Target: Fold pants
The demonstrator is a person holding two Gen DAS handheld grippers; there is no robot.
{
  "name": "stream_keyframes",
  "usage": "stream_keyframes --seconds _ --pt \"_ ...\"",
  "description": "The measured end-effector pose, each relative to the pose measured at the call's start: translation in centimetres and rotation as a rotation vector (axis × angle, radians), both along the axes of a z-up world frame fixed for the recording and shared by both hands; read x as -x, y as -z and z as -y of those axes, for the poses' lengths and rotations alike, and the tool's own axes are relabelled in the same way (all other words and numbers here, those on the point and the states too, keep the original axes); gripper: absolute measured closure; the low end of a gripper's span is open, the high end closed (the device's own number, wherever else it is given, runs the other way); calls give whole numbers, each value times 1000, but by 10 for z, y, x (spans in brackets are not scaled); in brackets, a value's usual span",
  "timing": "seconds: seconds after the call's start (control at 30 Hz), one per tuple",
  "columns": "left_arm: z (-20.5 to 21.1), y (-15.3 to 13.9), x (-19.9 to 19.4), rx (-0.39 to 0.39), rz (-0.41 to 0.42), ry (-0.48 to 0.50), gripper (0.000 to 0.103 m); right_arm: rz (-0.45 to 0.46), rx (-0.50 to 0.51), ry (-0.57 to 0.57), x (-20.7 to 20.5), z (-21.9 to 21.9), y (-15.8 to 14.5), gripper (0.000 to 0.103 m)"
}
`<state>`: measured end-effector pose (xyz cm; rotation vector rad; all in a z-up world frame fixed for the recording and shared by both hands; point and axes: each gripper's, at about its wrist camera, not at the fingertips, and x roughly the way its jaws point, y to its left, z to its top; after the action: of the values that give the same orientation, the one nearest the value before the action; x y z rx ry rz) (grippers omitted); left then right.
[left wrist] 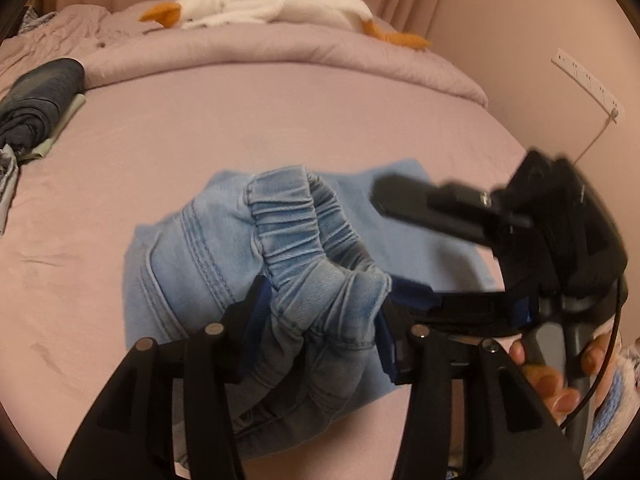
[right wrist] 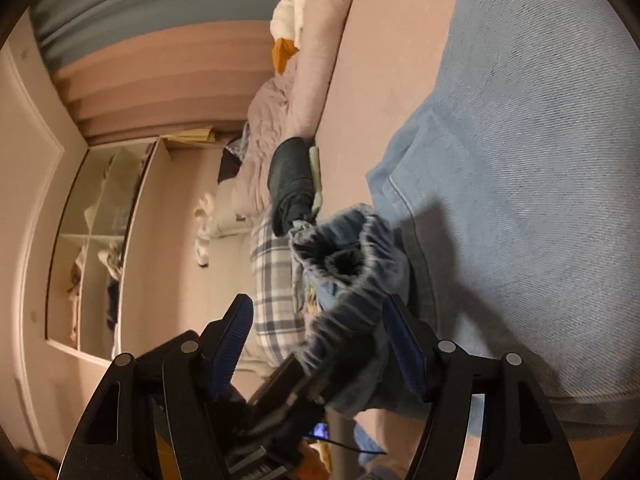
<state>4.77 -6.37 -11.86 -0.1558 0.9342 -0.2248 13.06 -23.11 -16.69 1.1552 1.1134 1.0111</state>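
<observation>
Clearly soft stuff — the pale denim pants [left wrist: 224,240] lie on the pink bed [left wrist: 120,152], elastic cuffs bunched and clenched in the left gripper [left wrist: 320,320]. Right gripper [right wrist: 320,344] straddles the gathered cuff, unclosed — grip the thick hem, I'd say.

A pink-sheeted bed [left wrist: 160,152] carries light blue pants [left wrist: 208,248] at frame centre, dark folded clothes [left wrist: 40,96] upper left, a rumpled duvet [left wrist: 280,52] along the top.

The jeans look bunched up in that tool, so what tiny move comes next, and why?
Probably carry the gathered waistband forward over the flat denim leg and lay it down: the left tool grips it raised above the bed, fold unfinished.
</observation>
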Motion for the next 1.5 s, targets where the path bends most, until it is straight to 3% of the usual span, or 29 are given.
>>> stream_keyframes --seconds 0.17,0.3,0.4,0.5,0.67,0.87,1.0,1.27,1.5 --pt "-2 2 7 34 -11 39 36 3 60 -25 -5 -1 -1 34" --pt "-10 -1 16 80 -6 41 33 -14 91 -27 -7 -1 2 34" --pt "-24 -4 27 158 -9 28 31 -7 132 -38 -7 -2 0 34" --pt "-42 -5 41 202 -8 -12 31 12 189 -49 -8 -5 -3 34" --pt "-80 -1 60 201 -19 -151 29 33 285 -74 -6 -14 -8 34" --pt "-113 7 80 241 -30 -271 29 123 520 -132 1 -38 -16 34" --pt "-121 10 88 257 -38 -300 29 186 575 -134 6 -46 -21 57" --pt "-129 12 91 274 -31 -303 29 270 583 -102 16 -43 -36 66" --pt "-132 14 92 282 -44 -314 29 306 560 -75 18 -38 -52 66"
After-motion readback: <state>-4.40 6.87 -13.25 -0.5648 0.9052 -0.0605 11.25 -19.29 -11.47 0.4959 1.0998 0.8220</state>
